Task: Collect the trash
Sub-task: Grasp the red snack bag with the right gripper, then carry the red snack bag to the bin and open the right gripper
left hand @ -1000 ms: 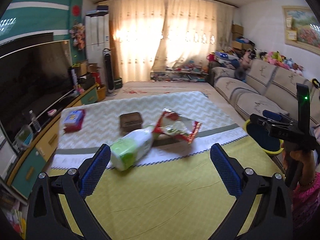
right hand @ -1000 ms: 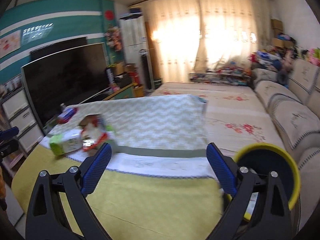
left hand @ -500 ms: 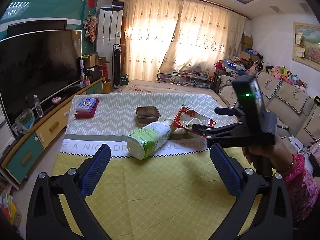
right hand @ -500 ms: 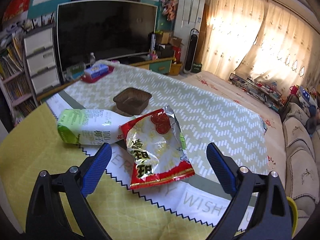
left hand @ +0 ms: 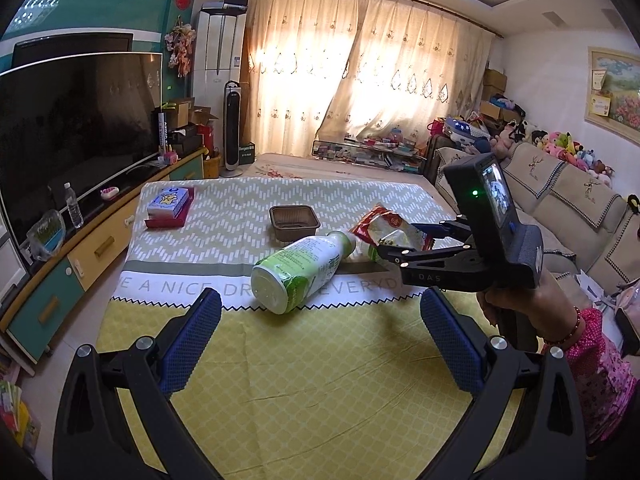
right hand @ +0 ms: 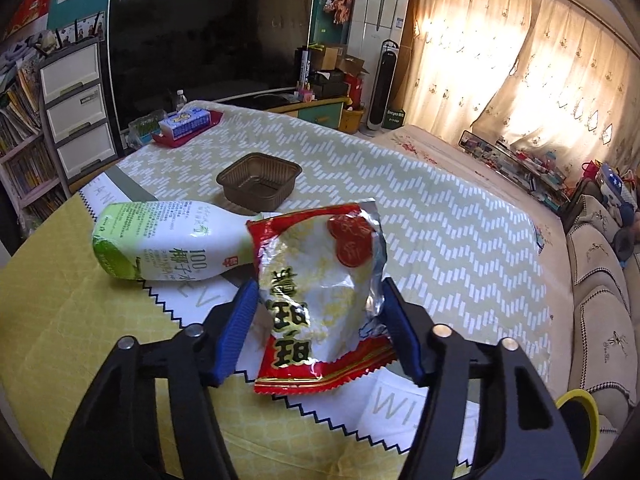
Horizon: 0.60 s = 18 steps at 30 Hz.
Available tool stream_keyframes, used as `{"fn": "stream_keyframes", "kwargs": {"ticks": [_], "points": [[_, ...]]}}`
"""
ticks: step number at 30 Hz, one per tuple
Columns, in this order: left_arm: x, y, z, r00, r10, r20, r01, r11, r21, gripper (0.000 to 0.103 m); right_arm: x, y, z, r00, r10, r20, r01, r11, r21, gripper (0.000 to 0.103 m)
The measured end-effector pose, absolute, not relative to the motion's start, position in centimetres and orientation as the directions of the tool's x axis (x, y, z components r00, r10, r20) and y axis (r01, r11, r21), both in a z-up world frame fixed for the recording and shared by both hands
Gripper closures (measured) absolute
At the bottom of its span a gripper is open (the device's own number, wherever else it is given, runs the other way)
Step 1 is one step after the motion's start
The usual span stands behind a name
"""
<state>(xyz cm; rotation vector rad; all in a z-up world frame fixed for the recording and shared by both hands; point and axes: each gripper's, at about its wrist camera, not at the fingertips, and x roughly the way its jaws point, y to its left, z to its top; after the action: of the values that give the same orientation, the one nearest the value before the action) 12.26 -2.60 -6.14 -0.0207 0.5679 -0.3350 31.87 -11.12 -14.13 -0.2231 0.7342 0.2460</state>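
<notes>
1. Step in hand: grasping the crumpled red-and-white foil snack wrapper, lying on the table against the neck of the toppled white-and-green plastic bottle.
2. Right gripper: jaws closing around the wrapper, blue pads at both its edges.
3. Left gripper: jaws released, empty, short of the bottle.
4. Next, probably: firm pinch, lift clear of the bottle, carry to the yellow-rimmed bin.

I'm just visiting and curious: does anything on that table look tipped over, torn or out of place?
Yes. A green-and-white bottle lies on its side, and a torn-open red snack bag, crumpled, sits beside its neck between the closing right tongs. An empty brown tray sits behind them.
</notes>
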Motion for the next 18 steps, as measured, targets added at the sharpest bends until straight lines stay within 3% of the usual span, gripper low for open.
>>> {"fn": "stream_keyframes", "kwargs": {"ticks": [5, 12, 18], "points": [[12.3, -2.8, -6.2, 0.789, -0.32, -0.525, 0.31, 0.944, -0.109, 0.005, 30.9, -11.6, -13.3, 0.72, 0.186, -0.669, -0.303, 0.951, -0.062, 0.067], [12.5, -3.0, -6.4, 0.788, -0.32, -0.526, 0.314, 0.944, -0.105, 0.005, 28.7, -13.0, -12.2, 0.728, 0.261, -0.634, -0.304, 0.952, 0.043, 0.077], [12.7, -3.4, -6.5, 0.784, -0.323, -0.531, 0.321, 0.942, -0.1, 0.005, 26.0, -15.4, -10.8, 0.765, 0.278, -0.581, -0.272, 0.957, 0.1, 0.077]]}}
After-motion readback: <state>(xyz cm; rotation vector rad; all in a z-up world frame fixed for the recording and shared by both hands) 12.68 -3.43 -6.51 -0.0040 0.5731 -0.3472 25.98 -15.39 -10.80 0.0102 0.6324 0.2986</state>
